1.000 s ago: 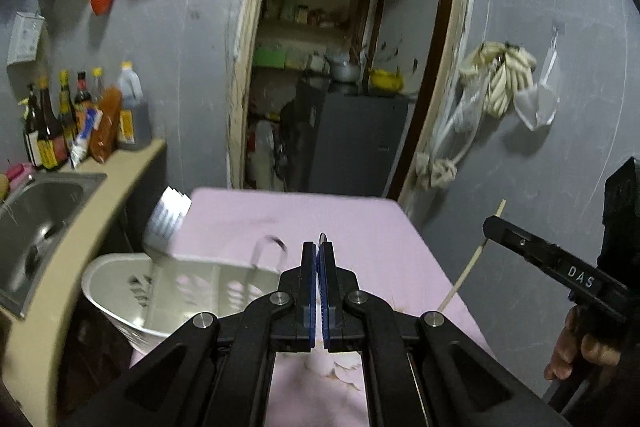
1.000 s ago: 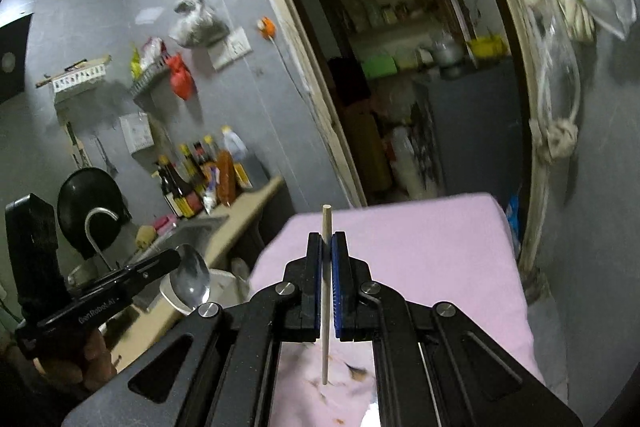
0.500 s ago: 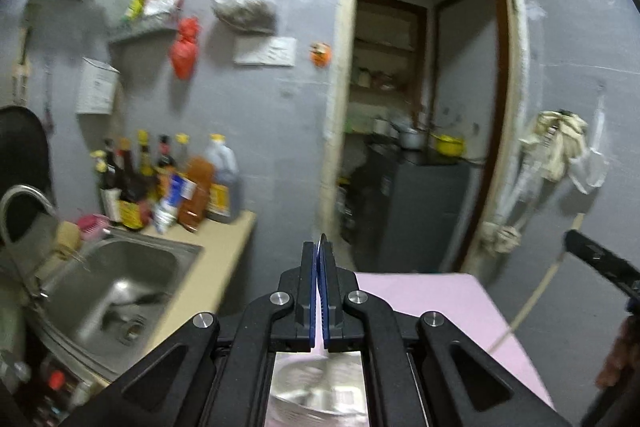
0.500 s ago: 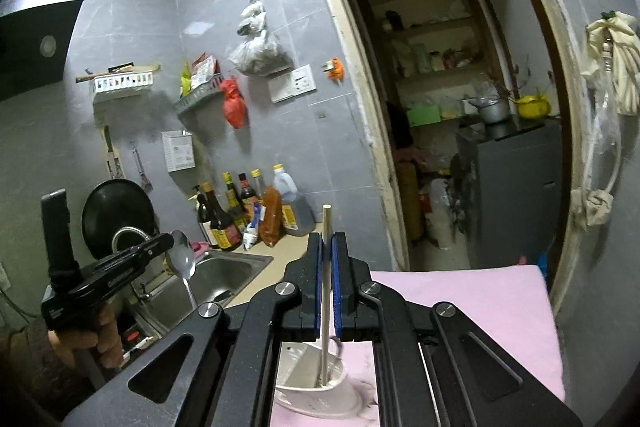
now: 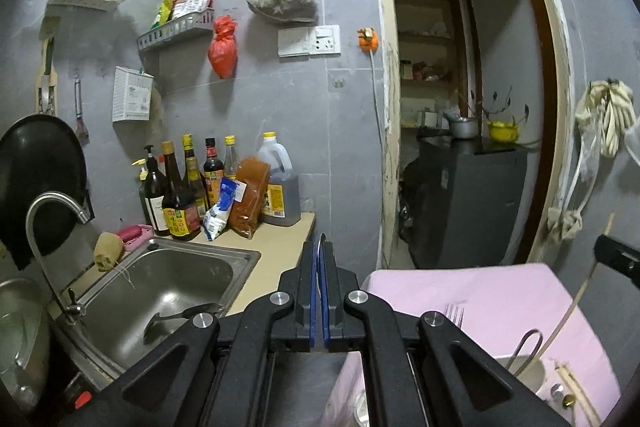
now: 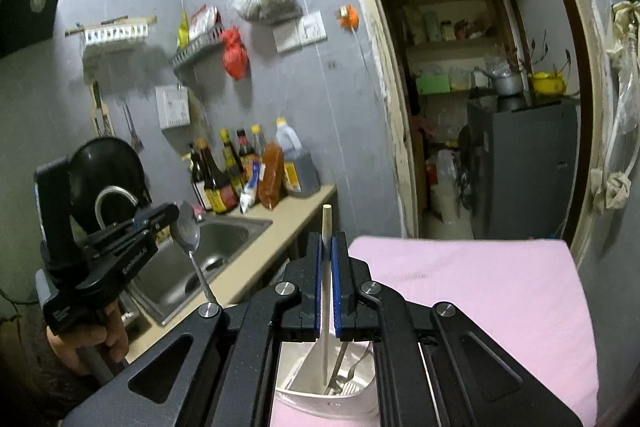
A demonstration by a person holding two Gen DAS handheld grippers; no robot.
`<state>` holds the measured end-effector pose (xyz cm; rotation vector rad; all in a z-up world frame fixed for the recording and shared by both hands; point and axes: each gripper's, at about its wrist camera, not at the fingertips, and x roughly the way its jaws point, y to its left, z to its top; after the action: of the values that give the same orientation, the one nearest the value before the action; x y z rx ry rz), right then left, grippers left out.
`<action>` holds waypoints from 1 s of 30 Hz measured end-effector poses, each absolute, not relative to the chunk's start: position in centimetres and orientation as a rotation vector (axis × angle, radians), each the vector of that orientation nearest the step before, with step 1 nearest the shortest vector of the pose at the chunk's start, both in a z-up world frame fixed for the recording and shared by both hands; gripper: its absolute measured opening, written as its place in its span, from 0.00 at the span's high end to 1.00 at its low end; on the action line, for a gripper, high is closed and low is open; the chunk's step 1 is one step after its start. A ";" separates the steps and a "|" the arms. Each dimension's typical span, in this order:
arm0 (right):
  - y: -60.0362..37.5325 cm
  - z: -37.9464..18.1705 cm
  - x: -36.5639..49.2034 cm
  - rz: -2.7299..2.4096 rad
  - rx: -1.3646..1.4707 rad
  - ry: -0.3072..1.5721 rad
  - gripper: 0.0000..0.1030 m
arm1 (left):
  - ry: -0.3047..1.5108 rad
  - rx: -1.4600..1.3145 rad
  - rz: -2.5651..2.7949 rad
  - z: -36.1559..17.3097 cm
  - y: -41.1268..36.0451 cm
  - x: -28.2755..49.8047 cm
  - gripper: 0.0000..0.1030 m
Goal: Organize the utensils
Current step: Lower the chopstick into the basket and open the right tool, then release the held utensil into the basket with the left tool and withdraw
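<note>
My right gripper (image 6: 327, 243) is shut on a wooden chopstick (image 6: 326, 291) held upright, its lower end inside a white utensil holder (image 6: 320, 383) that also holds a fork. My left gripper (image 5: 319, 251) is shut on a metal spoon, seen edge-on between its pads; in the right wrist view the left gripper (image 6: 176, 217) holds the spoon (image 6: 189, 231) bowl up over the sink side. In the left wrist view the chopstick (image 5: 576, 303) slants down into the holder (image 5: 524, 371), next to a fork (image 5: 454, 313) and a wire loop handle.
The pink-covered table (image 6: 500, 291) lies ahead right. A steel sink (image 5: 160, 291) with a ladle and tap is at the left, with sauce bottles (image 5: 192, 187) on the counter. More chopsticks (image 5: 572, 387) lie on the table. A doorway (image 5: 460, 107) is behind.
Both grippers have tilted up and swung left toward the sink, each still holding its utensil. The chopstick's lower end now sits lower in the holder.
</note>
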<state>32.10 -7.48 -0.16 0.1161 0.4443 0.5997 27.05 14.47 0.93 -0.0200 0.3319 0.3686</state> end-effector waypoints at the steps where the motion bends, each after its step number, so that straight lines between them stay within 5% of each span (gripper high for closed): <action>1: -7.3 -0.7 32.3 0.601 0.122 0.461 0.96 | 0.333 -0.014 0.368 0.7 14.1 27.0 0.98; 15: -6.8 -3.6 32.2 0.598 0.128 0.561 0.94 | 0.447 -0.116 0.268 -2.5 13.9 27.0 0.95; 17: -6.9 -3.6 32.0 0.599 0.128 0.563 0.86 | 0.472 -0.152 0.229 -2.7 14.1 27.0 0.95; 19: -7.2 -3.5 31.8 0.594 0.138 0.554 0.68 | 0.490 -0.197 0.182 -2.8 14.4 26.8 0.87; 21: -7.6 -3.3 31.5 0.591 0.149 0.542 0.64 | 0.491 -0.236 0.151 -2.9 14.6 26.6 0.61; 22: -7.8 -3.1 31.3 0.588 0.147 0.538 0.64 | 0.483 -0.259 0.139 -2.9 14.7 26.3 0.56; 26: -9.3 -2.1 30.6 0.553 0.149 0.507 0.62 | 0.474 -0.309 0.114 -2.7 14.7 25.7 0.53; 30: -11.3 -0.6 29.7 0.495 0.149 0.455 0.47 | 0.464 -0.300 0.097 -2.0 13.7 25.3 0.42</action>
<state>29.69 -11.30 -0.62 0.1493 0.4554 0.4950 25.30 13.74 -2.00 -0.3000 0.4644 0.0972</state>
